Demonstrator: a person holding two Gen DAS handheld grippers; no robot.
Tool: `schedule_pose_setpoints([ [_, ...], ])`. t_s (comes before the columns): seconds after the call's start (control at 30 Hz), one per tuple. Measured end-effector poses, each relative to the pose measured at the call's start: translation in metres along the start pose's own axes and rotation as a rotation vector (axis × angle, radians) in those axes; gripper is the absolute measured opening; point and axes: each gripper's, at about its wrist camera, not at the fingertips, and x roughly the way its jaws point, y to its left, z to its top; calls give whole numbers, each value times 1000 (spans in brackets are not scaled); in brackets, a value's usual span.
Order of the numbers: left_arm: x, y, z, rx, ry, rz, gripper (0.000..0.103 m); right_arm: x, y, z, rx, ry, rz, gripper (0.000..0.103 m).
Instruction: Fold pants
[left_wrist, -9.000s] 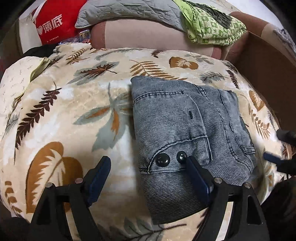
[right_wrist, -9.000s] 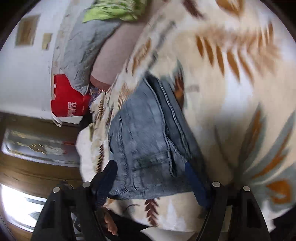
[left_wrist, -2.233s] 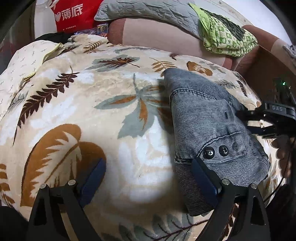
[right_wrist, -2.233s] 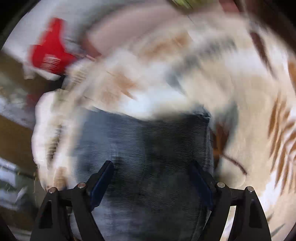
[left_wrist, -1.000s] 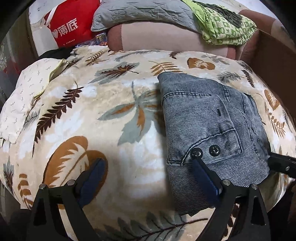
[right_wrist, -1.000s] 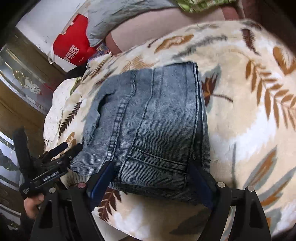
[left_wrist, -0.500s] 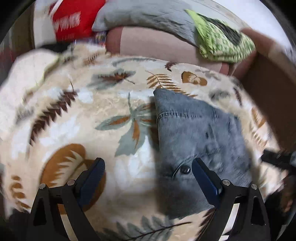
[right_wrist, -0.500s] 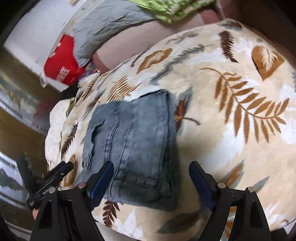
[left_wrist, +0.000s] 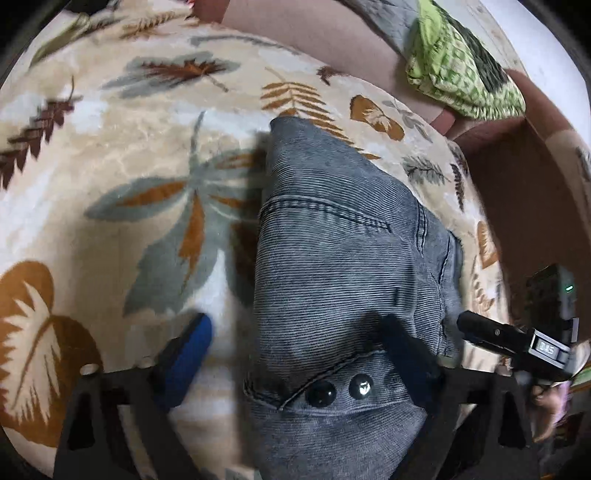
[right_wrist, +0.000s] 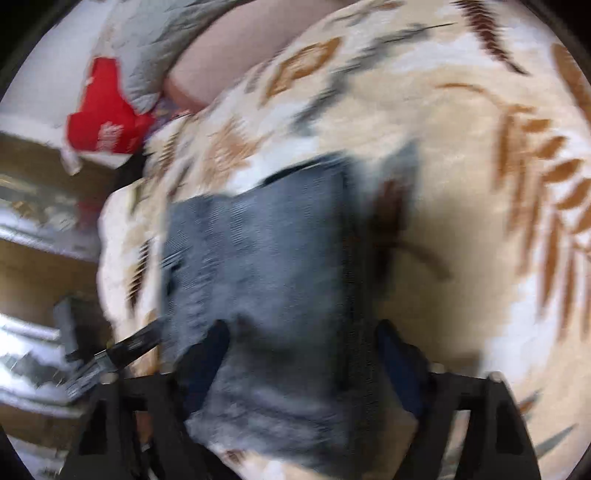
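Left wrist view: pants (left_wrist: 343, 280) sit folded into a compact grey denim block on the leaf-print blanket (left_wrist: 122, 155), right of centre, near its right edge. Long axis runs from the near end toward the far pillows, tilted slightly left at the top. Buttoned end with two buttons (left_wrist: 336, 389) faces the camera; plain folded edge points away.

Left gripper (left_wrist: 295, 347): jaws closing, left pad on bare blanket, right pad on the denim, so the near left edge lies between them. No pinch yet.

Right gripper (right_wrist: 303, 354): also closing, straddling the near end of the block. Right wrist view is smeared, so pad contact is unclear.

Risks:
- Pads catch only the top layer, so lifting peels the fold open.
- Left pad digs into plush blanket and drags it along.
- The two grippers close unevenly, so the block skews or slides off the near edge.
- Button placket bunches under the right pad of the left gripper, giving a weak grip.
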Motion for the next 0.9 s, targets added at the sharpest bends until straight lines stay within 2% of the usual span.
schedule_pose_setpoints([
  [0.07,4,-5,1,22,15,-1,55,2,8,-4,-48,-1,-68,67],
  [0.1,4,-6,1,20,12,11,52,5,6,-4,-46,8,-85,66],
  [0.13,4,-8,2,24,10,20,50,6,1,-4,-30,10,-87,66],
  [0.2,1,-12,1,48,0,43,39,5,-6,-4,11,-1,-67,65],
  [0.27,-1,-17,2,75,-8,60,31,3,0,-7,-27,-10,-90,50],
  [0.3,-3,-19,3,89,-16,69,27,2,4,-8,-49,-11,-101,35],
  [0.33,-6,-22,3,104,-26,78,25,-3,9,-11,-73,-24,-105,25],
  [0.37,-11,-25,2,120,-42,87,23,-5,15,-11,-88,-35,-113,23],
  [0.43,-23,-32,1,153,-82,99,22,-17,29,-14,-129,-68,-117,17],
  [0.57,-54,-44,7,201,-182,113,21,-36,61,-14,-197,-115,-98,16],
  [0.73,-93,-40,27,215,-302,106,21,-54,103,0,-276,-197,-78,16],
  [0.8,-99,-35,34,213,-318,110,21,-60,114,7,-295,-227,-73,16],
  [0.9,-87,-22,38,185,-305,106,23,-53,121,15,-315,-234,-99,16],
])
